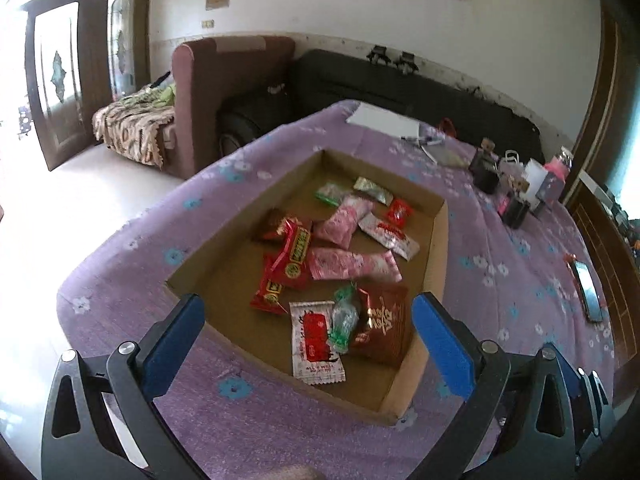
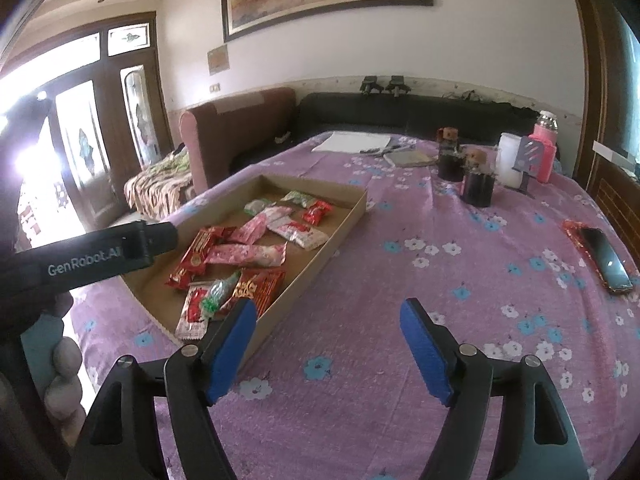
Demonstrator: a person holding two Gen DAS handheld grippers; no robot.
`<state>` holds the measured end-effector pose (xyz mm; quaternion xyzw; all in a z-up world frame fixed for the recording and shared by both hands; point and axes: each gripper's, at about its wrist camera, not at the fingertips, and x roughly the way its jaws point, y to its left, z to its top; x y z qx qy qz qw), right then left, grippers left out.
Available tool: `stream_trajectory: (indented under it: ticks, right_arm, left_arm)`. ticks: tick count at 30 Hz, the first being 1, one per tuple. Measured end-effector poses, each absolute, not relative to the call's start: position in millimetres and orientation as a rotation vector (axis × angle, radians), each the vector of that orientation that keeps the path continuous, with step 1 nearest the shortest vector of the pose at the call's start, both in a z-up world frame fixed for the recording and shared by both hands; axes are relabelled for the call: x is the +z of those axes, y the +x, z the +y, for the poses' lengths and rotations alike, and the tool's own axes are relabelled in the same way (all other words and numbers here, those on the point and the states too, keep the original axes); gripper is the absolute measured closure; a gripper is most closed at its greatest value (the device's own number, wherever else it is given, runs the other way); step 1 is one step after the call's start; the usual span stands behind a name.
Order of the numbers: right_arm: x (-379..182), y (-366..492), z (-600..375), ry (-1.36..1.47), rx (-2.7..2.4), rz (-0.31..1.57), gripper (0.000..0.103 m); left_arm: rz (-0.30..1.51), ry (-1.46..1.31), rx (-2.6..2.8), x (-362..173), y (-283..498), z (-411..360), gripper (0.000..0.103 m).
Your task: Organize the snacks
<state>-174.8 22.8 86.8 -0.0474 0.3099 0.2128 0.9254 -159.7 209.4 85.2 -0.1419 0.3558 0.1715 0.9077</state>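
Purple floral cloth (image 2: 400, 260) covers the table, with a dark sofa and a wooden door behind it. On the cloth lies a shallow cardboard tray (image 1: 438, 240), its near corner towards the left gripper.

Tray contents:
- Two pink packets (image 1: 354, 264) lie near the middle, one touching the other.
- Red packets with gold print (image 1: 294, 258) lie at the left side, overlapping.
- A dark red pouch (image 1: 386, 326) lies at the near right corner, with a green-wrapped sweet (image 1: 344, 320) resting against it.
- A white and red packet (image 1: 316, 340) lies just beside the sweet, nearest the near wall.
- A white and red packet (image 1: 390, 236), a small red sweet (image 1: 399, 212) and two green-toned packets (image 1: 370, 190) lie towards the far end.

Left gripper (image 1: 308, 340): jaws wide apart, above the near end of the tray, nothing between the pads.

Right gripper (image 2: 328, 344): jaws apart, over bare cloth just beside the tray's right wall, holding nothing.

Far right of the table: dark cups (image 2: 478, 188), a pink bottle (image 2: 544, 152) and a phone (image 2: 606, 260), well apart from the tray.
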Motion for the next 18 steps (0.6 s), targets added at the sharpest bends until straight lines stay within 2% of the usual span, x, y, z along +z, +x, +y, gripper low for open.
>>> stream_trajectory:
  ticks: [18]
  right_arm:
    - [67.6,-164.3,67.0,-0.193,0.478,0.703,0.027]
  left_arm:
    - [0.816,-0.381,0.358,60.9,-146.8,242.8,0.0]
